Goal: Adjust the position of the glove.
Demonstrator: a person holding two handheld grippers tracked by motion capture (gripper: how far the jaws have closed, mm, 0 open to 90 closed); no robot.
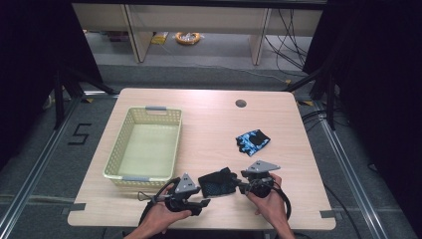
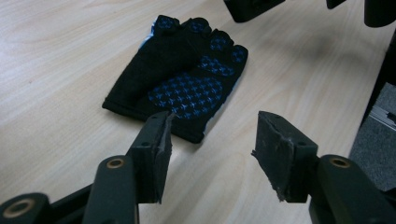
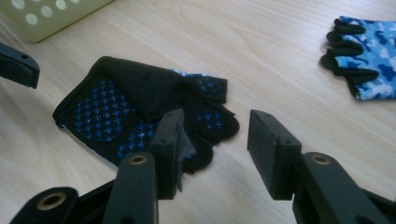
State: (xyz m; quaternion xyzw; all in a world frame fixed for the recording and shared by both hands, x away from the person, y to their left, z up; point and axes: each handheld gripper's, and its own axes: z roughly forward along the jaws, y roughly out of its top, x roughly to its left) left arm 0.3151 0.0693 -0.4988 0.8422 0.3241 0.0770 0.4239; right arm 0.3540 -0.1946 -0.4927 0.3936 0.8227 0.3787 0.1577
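Two sets of jaws flank one glove, and neither holds it. Your left gripper (image 2: 212, 149) has its jaws partly open with bare bench between the pads; the black glove (image 2: 180, 77) lies just beyond their tips. Your right gripper (image 3: 215, 149) also stands partly open, its jaws empty, with the glove's finger stubs just ahead of them. In the high view the black glove (image 1: 219, 182) lies flat near the front edge of the bench (image 1: 209, 124), between your two grippers. Its long axis runs roughly across the bench, cuff toward your left gripper, fingers toward your right. A blue camouflage glove (image 1: 254, 141) lies farther back on the right, and a pale basket (image 1: 171, 144) stands at the left.
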